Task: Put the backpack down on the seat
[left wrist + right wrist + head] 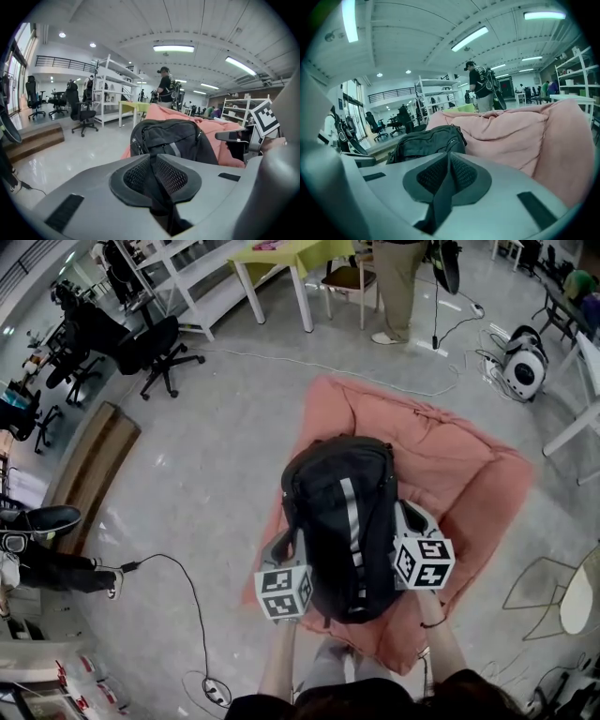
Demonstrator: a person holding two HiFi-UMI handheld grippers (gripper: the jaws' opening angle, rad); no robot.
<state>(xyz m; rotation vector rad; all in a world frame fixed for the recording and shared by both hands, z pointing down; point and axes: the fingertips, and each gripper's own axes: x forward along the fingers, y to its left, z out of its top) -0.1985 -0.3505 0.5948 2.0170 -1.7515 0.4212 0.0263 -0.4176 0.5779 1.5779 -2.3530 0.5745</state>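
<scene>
A black backpack [342,521] with a grey stripe hangs upright over the pink beanbag seat [459,465], between my two grippers. My left gripper [284,549] is at its left side and my right gripper [412,524] at its right side. In the left gripper view the left gripper [153,165] is shut on a black strap [161,199], with the backpack [171,140] just ahead. In the right gripper view the right gripper [447,165] is shut on another black strap [437,199]. There the backpack [429,143] sits against the pink seat [511,136].
Black office chairs [155,348] and a wooden step [89,460] stand at the left. A green table [281,254] and a standing person [398,287] are beyond the seat. A cable [192,606] runs over the floor near my feet. A white table [581,399] and a wire chair [553,587] are at the right.
</scene>
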